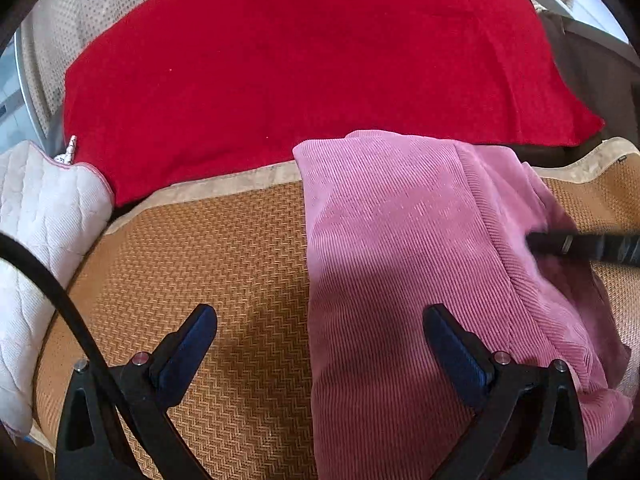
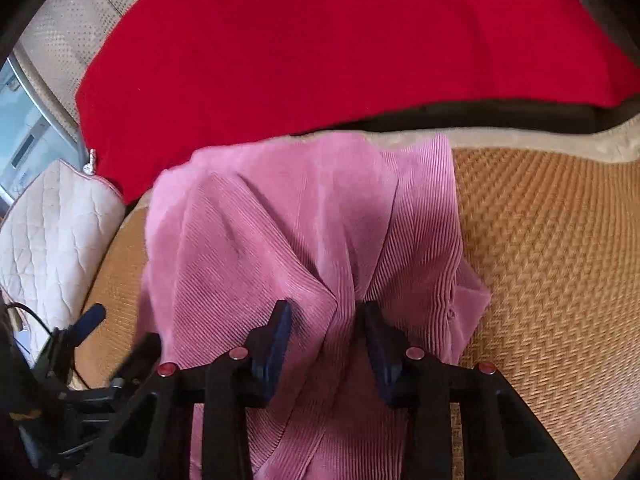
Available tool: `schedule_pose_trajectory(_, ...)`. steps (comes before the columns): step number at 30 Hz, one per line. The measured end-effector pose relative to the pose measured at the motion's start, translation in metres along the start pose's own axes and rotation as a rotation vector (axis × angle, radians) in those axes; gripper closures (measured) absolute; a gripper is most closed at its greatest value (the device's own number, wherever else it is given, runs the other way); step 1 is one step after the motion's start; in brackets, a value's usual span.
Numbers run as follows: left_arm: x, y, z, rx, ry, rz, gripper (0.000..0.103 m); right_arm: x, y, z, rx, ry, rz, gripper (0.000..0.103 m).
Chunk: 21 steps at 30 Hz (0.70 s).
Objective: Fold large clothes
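Two tongs are mine. My right tongs (image 2: 325,322) pinch a bunched ridge of the pink corduroy garment (image 2: 280,232), lifting it into a peak. My left tongs (image 1: 320,340) hang spread wide, gripping nothing, over the garment's left edge (image 1: 384,240). It lies on the woven mat (image 1: 208,264), reaching the mat's far edge, where the red cushion (image 1: 280,72) sits. At the mat's left edge rests a white quilted cushion (image 1: 36,216).
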<state>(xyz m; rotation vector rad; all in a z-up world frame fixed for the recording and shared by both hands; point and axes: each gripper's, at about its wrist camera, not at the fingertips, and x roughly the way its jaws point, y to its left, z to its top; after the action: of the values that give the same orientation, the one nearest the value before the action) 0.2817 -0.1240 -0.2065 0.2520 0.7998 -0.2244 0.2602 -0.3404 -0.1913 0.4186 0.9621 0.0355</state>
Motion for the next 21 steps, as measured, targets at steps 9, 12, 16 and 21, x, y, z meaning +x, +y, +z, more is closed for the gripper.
schedule_pose_trajectory(9,-0.005,-0.009,0.0,0.027,-0.02,0.037,0.0,0.003,0.003,0.059,0.028,-0.016,-0.008,0.047)
schedule_pose_trajectory(12,-0.004,-0.01,0.002,0.035,-0.022,0.042,0.0,0.033,-0.012,0.057,0.077,0.056,-0.008,0.054)
schedule_pose_trajectory(16,-0.006,-0.008,0.002,0.026,-0.019,0.046,0.0,0.003,0.008,0.051,-0.009,0.013,-0.071,0.054)
schedule_pose_trajectory(21,-0.011,-0.01,0.001,0.031,-0.031,0.065,0.0,-0.037,0.02,0.038,-0.039,-0.048,-0.099,0.052)
